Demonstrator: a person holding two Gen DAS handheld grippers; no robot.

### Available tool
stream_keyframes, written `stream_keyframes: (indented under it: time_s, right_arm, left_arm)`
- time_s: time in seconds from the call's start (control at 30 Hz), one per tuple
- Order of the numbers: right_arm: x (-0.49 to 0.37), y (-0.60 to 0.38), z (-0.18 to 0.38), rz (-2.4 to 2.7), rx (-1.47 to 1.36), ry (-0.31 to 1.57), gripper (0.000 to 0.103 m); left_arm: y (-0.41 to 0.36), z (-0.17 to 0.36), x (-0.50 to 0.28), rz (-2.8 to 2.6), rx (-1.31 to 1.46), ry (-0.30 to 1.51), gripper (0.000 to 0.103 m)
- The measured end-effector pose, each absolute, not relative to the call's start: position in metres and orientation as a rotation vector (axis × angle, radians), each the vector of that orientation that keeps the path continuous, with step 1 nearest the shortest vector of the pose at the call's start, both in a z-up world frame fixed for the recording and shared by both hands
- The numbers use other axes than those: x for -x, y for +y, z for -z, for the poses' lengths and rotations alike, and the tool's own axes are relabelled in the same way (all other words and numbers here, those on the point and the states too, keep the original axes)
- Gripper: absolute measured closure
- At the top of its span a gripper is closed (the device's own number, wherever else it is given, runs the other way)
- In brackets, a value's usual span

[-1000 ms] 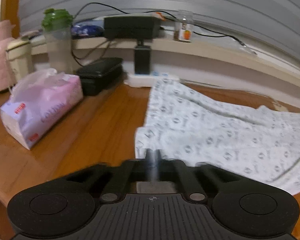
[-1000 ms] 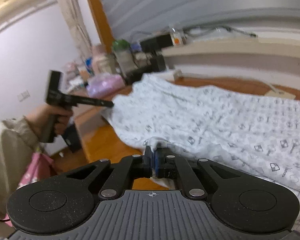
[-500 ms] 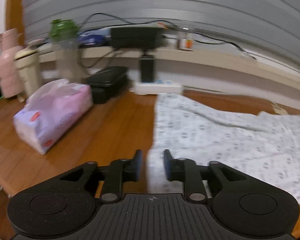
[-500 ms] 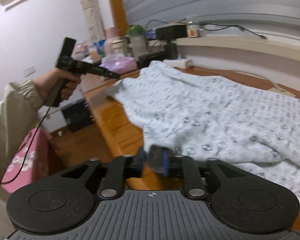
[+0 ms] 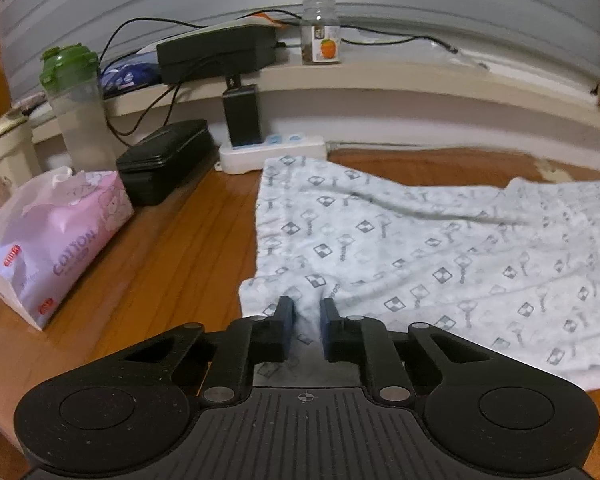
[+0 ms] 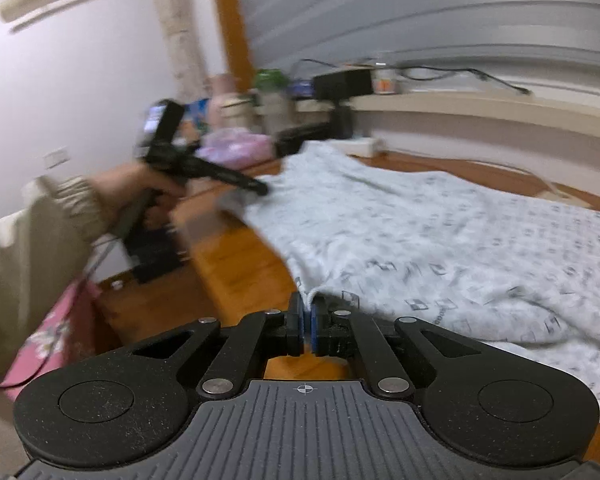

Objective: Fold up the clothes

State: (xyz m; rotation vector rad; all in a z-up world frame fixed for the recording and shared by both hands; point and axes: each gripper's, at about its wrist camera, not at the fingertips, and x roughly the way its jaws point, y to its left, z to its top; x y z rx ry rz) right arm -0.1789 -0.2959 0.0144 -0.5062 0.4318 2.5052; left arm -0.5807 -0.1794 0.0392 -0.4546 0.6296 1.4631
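Note:
A pale patterned garment (image 5: 400,248) lies spread on the wooden table (image 5: 172,248); it also shows in the right wrist view (image 6: 440,240). My left gripper (image 5: 305,312) is open, its jaws a small way apart over the garment's near left corner, with cloth between them. My right gripper (image 6: 307,312) is shut on the garment's near edge, a fold of cloth pinched between its blue pads. The left gripper also appears in the right wrist view (image 6: 260,190), held by a hand at the garment's far left corner.
At the table's left stand a pink tissue pack (image 5: 56,236), a black case (image 5: 164,160), a green-lidded bottle (image 5: 78,108) and a white power strip (image 5: 274,152). A shelf behind holds a black box (image 5: 216,52) and a jar (image 5: 320,34).
My left gripper has opened and let go of the garment's corner, then moved back over it. My right gripper stays shut on the near edge.

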Motion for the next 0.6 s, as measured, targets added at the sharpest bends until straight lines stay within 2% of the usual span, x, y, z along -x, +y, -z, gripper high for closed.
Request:
stream_keyframes:
  time_s: [0.13, 0.3, 0.6]
  right_arm:
    - [0.184, -0.305, -0.003, -2.52, 0.607, 0.415, 0.099]
    - [0.175, -0.309, -0.006, -2.533, 0.584, 0.421, 0.094]
    - [0.162, -0.302, -0.017, -2.458, 0.541, 0.355, 0.094]
  left_arm:
    - [-0.177, -0.039, 0.58, -1.477, 0.435, 0.666, 0.087]
    - [-0.179, -0.047, 0.587, -1.488, 0.462, 0.636, 0.084]
    - [-0.179, -0.081, 0.58, -1.457, 0.423, 0.574, 0.082]
